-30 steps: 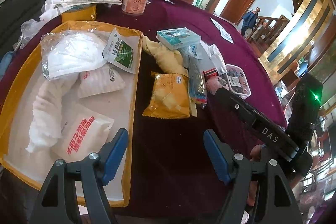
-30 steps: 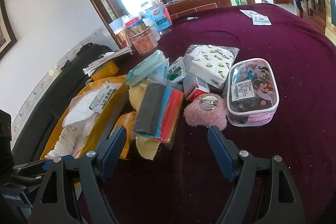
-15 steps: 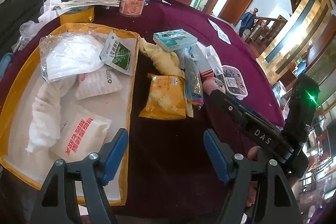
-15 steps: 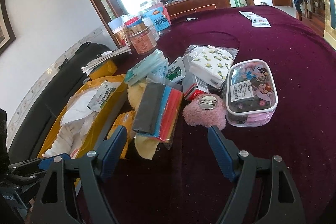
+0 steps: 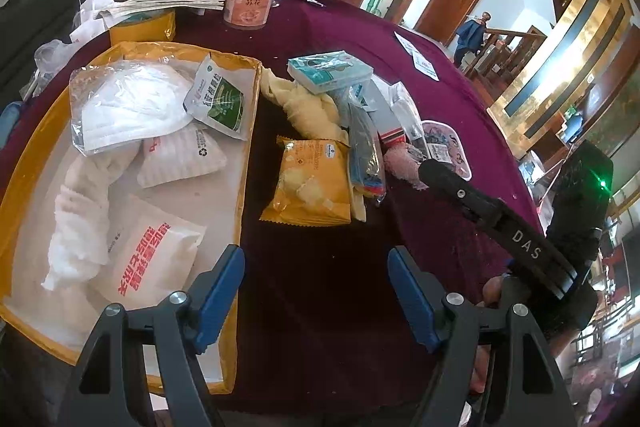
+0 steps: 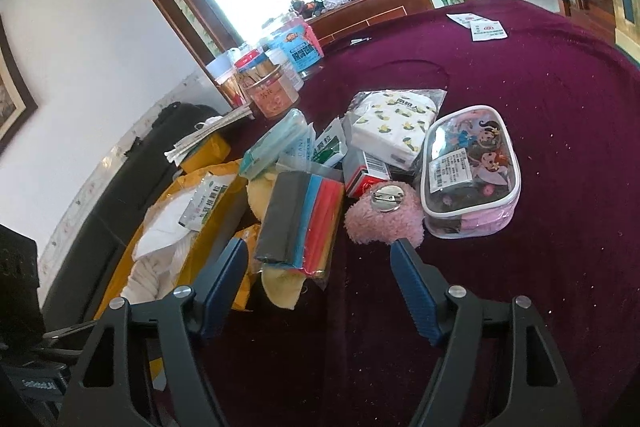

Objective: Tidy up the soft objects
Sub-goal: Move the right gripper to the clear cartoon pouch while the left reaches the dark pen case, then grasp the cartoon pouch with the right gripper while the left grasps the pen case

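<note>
the right gripper (image 6: 316, 291) was closing, nothing yet between its jaws; the cloth pack (image 6: 300, 223) lay just ahead, beside the tray's (image 5: 248, 163) edge. best approached squarely. the left gripper (image 5: 316, 291) hung wide, empty.

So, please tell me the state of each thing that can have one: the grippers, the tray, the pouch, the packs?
left gripper: open, empty
right gripper: jaws closing, nothing between them
yellow tray: partly filled with white packs
white towel: crumpled, in the tray
orange snack pack: sealed, flat on the cloth
cartoon pouch: zipped shut
pink plush: lying pin side up
</note>
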`<state>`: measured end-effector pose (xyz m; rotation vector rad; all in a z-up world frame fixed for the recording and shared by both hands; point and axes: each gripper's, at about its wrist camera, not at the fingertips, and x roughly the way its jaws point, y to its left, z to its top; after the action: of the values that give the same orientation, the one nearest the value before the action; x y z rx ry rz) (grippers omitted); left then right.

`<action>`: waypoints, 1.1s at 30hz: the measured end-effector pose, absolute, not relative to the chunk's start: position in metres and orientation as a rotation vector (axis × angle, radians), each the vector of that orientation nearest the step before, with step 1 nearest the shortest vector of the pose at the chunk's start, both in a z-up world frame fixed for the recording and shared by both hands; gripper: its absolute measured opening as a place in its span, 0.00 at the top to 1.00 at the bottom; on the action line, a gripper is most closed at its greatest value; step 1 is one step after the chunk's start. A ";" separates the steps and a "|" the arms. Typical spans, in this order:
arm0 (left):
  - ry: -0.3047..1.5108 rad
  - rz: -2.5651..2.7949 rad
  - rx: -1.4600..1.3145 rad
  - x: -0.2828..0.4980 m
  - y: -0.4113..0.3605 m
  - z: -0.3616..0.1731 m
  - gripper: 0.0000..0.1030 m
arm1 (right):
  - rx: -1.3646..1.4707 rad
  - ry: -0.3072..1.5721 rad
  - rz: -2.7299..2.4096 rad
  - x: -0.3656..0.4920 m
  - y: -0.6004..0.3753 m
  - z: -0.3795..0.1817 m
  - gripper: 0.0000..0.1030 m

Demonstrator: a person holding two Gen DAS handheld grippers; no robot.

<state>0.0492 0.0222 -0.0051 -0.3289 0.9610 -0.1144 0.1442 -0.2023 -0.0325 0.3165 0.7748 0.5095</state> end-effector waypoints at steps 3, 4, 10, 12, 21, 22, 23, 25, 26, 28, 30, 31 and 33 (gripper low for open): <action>0.959 -0.115 -0.325 0.050 0.023 -0.005 0.25 | 0.338 0.785 0.526 0.146 -0.205 -0.033 0.29; 0.958 -0.116 -0.328 0.050 0.023 -0.005 0.25 | 0.345 0.801 0.548 0.149 -0.204 -0.034 0.29; 0.962 -0.120 -0.340 0.056 0.028 -0.006 0.25 | 0.324 0.834 0.514 0.161 -0.206 -0.030 0.30; 0.961 -0.124 -0.345 0.058 0.029 -0.005 0.25 | 0.331 0.853 0.485 0.166 -0.211 -0.032 0.31; 0.960 -0.173 -0.331 0.078 0.014 0.002 0.25 | 0.351 0.863 0.338 0.194 -0.248 -0.019 0.31; 0.960 -0.178 -0.329 0.080 0.012 0.002 0.25 | 0.335 0.867 0.309 0.202 -0.250 -0.017 0.31; 0.961 -0.182 -0.325 0.082 0.009 0.002 0.25 | 0.320 0.872 0.297 0.207 -0.251 -0.017 0.30; 0.966 -0.187 -0.323 0.087 0.005 0.002 0.25 | 0.267 0.892 0.268 0.226 -0.249 -0.019 0.30; 0.969 -0.190 -0.322 0.089 0.004 0.002 0.25 | 0.254 0.906 0.256 0.232 -0.249 -0.021 0.29; 0.973 -0.193 -0.314 0.093 0.000 0.003 0.25 | 0.229 0.941 0.254 0.245 -0.246 -0.029 0.24; 0.973 -0.195 -0.301 0.098 -0.004 0.003 0.25 | 0.191 0.957 0.256 0.252 -0.242 -0.036 0.18; 0.976 -0.193 -0.292 0.100 -0.006 0.003 0.24 | 0.169 0.949 0.254 0.252 -0.239 -0.037 0.17; 0.984 -0.191 -0.279 0.106 -0.011 0.001 0.24 | 0.114 0.931 0.240 0.249 -0.232 -0.039 0.17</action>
<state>0.1061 -0.0108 0.0014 -0.2785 0.9837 -0.1907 0.2488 -0.2324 -0.0390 0.1138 0.9314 0.2401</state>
